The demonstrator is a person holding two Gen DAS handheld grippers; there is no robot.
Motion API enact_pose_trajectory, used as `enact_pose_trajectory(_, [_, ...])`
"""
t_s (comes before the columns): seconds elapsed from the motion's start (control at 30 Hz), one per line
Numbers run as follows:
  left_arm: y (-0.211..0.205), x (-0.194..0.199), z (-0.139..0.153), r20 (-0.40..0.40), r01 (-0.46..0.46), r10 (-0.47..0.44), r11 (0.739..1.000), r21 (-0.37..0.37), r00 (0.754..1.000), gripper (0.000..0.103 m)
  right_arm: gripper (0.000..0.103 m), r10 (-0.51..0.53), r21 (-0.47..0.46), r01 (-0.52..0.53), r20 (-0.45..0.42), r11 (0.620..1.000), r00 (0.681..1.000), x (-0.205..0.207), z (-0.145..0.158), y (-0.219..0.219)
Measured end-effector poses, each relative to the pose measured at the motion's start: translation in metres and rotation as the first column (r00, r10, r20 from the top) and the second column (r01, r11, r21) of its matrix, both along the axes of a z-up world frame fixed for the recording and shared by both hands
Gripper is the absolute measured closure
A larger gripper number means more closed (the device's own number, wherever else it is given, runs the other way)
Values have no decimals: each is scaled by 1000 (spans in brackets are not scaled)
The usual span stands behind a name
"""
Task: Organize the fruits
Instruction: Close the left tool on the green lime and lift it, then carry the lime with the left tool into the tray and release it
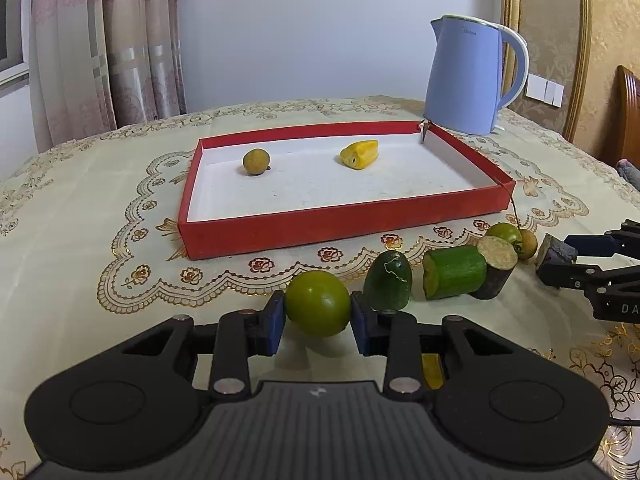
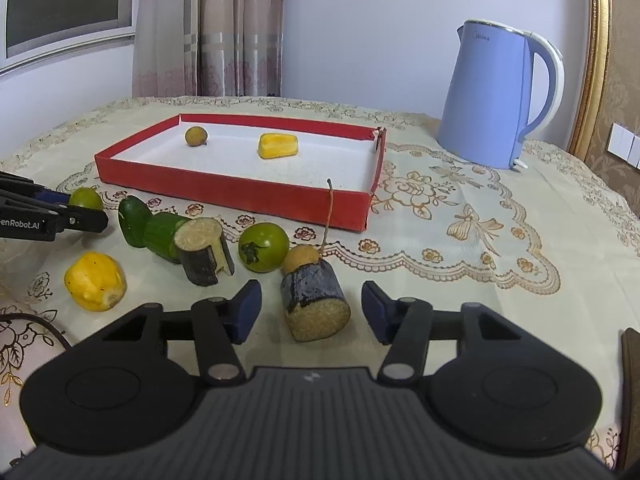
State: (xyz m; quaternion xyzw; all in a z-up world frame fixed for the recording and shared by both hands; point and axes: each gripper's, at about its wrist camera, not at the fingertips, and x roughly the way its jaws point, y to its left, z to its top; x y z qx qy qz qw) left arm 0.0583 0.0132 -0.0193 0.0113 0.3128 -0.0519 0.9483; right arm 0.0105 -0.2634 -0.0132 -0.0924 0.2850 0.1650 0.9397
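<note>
Fruits lay scattered ahead of both jaws: the left gripper (image 1: 318, 316) pinched a smooth round green tomato (image 1: 317, 303), while the right gripper (image 2: 312, 312) stood open around a dark-skinned, pale-cut cylinder chunk (image 2: 314, 304), pads clear. Beyond them sat a red cardboard tray (image 1: 332, 224) holding two pieces, a glossy blue "Midea" kettle (image 2: 490, 100), and a floral lace tablecloth (image 2: 460, 220).
</note>
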Motion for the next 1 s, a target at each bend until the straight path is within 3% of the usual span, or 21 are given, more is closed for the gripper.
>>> enact_pose_trajectory(0.17, [1, 0, 1, 4, -3, 3, 1000, 1, 1000, 69, 67, -6, -22, 5, -22, 1000, 1000, 3, -3, 1])
enact_pose_trajectory(1.0, [-2, 15, 19, 58, -14, 13, 1000, 16, 998, 69, 68, 24, -12, -24, 15, 1000, 1000, -6, 5, -2])
